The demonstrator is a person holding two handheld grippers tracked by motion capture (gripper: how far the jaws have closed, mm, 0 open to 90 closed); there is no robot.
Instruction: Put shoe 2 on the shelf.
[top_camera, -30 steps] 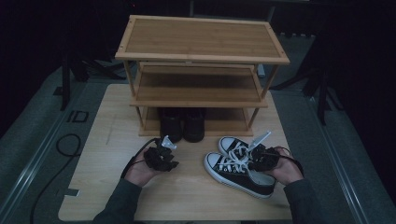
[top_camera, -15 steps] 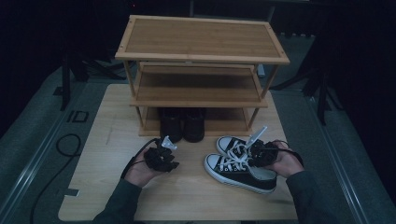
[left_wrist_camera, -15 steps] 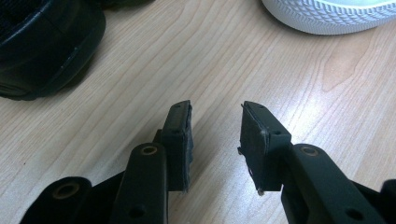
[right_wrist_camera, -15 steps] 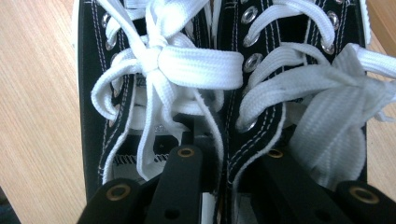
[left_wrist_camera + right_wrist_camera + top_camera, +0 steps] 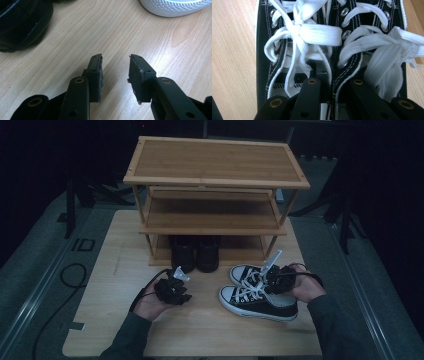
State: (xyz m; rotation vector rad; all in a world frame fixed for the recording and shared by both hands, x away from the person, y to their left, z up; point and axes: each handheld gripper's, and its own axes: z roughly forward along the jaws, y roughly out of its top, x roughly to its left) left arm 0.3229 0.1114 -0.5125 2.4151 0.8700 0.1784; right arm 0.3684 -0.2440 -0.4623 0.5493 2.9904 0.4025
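Since a second ago we've nudged the sneakers (image 5: 257,295) closer together; right gripper (image 5: 274,279) fingers pinching both inner collars, left gripper (image 5: 115,75) fingers spread, empty. Shelving on the rack (image 5: 215,215) still left.

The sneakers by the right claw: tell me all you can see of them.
The sneakers are a black canvas pair with white rubber soles, white toe caps, metal eyelets and white laces tied in bows. They lie side by side on the wooden table, toes toward the left, in front of the rack. The right claw is shut on their two adjoining inner collars, one jaw inside each shoe.
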